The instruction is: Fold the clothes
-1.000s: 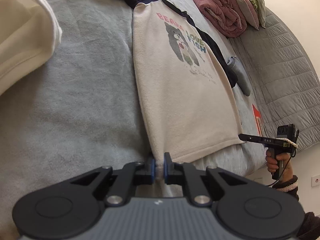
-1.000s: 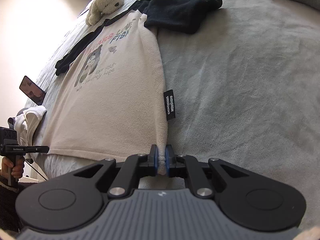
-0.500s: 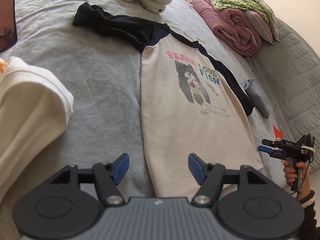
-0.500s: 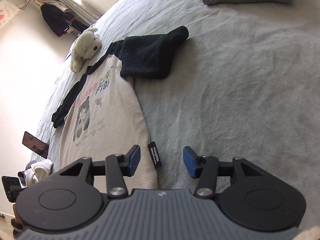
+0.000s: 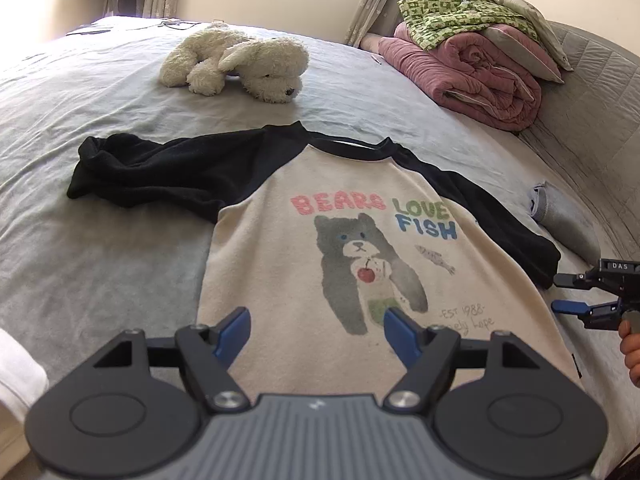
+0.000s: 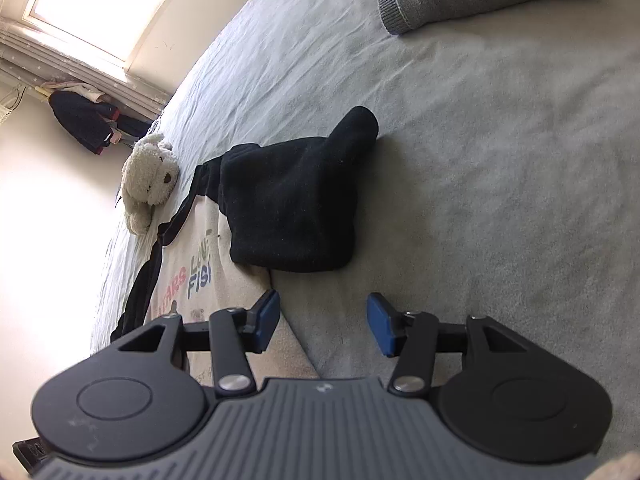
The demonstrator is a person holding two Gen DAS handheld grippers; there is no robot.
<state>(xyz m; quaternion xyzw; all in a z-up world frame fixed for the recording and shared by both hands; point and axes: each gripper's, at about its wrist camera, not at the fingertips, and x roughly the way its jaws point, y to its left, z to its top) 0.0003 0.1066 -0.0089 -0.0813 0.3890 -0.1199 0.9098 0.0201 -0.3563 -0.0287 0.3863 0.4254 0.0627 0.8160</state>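
The raglan bear sweatshirt (image 5: 320, 280) lies spread flat — both the left gripper (image 5: 316, 330) and right gripper (image 6: 323, 322) hover, jaws apart; next, probably folding the black sleeves (image 6: 292, 208) inward.

- Daylight came from a window (image 6: 96, 8) behind the bed (image 5: 100, 248); in the right wrist view it was blown out to near white.
- The wall (image 6: 48, 216) below it glared, overexposed.
- The bedding was evenly lit, with soft shadows under the plush dog (image 5: 240, 64) and the black sleeve (image 6: 296, 204).
- Both views were sharp in the middle.
- Fisheye bending curved the bed's edges, and the corners went dark.
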